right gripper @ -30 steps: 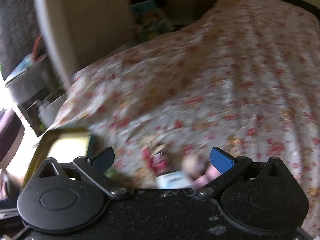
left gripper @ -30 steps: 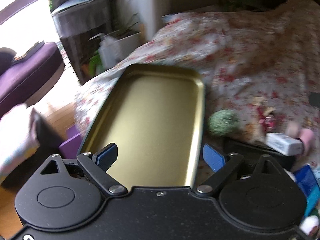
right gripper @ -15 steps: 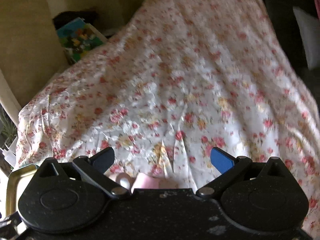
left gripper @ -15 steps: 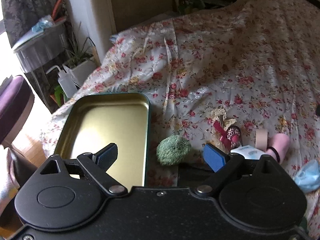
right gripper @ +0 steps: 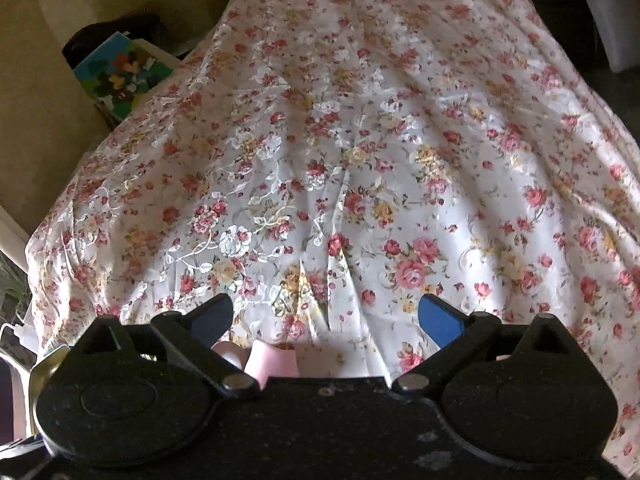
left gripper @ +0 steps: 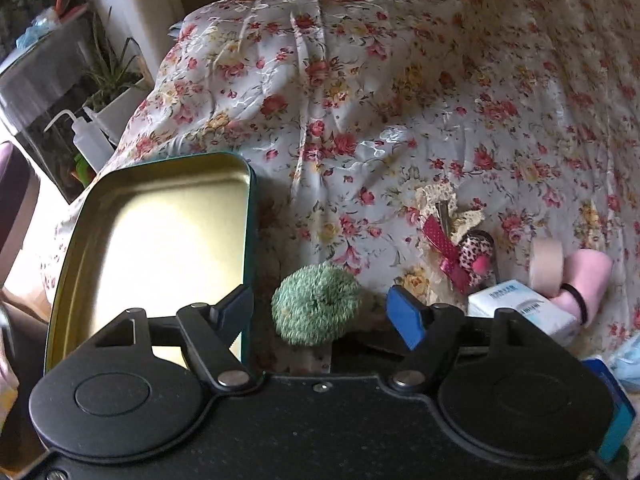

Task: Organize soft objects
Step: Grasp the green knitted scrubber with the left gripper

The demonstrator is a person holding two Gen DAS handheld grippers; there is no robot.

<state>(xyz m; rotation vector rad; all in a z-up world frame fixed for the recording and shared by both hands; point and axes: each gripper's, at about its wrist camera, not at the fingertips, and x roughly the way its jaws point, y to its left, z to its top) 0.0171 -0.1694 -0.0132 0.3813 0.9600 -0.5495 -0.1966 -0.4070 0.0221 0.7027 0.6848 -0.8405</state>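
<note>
My left gripper (left gripper: pixel 322 314) is open and empty, with a fuzzy green scrunchie (left gripper: pixel 316 309) lying on the floral bedspread between its fingertips. An empty gold tin tray (left gripper: pixel 160 240) lies to the scrunchie's left. To the right lie a red and leopard bow hair clip (left gripper: pixel 460 248), a beige tape roll (left gripper: pixel 546 266), a pink soft item with a black band (left gripper: pixel 586 280) and a white box (left gripper: pixel 520 306). My right gripper (right gripper: pixel 328 318) is open and empty above the bedspread, with the pink soft item (right gripper: pixel 272 362) just below its left finger.
The floral bedspread (right gripper: pixel 360 160) stretches far ahead. Left of the bed stand a squeeze bottle (left gripper: pixel 86 140), a potted plant (left gripper: pixel 112 80) and a dark cabinet (left gripper: pixel 36 92). A colourful book (right gripper: pixel 120 72) leans at the wall. Blue items (left gripper: pixel 618 420) lie at the near right.
Both views swung right across the bed. In the left view the tray slid left and the scrunchie came between the fingertips. The right view now faces mostly bare bedspread.
</note>
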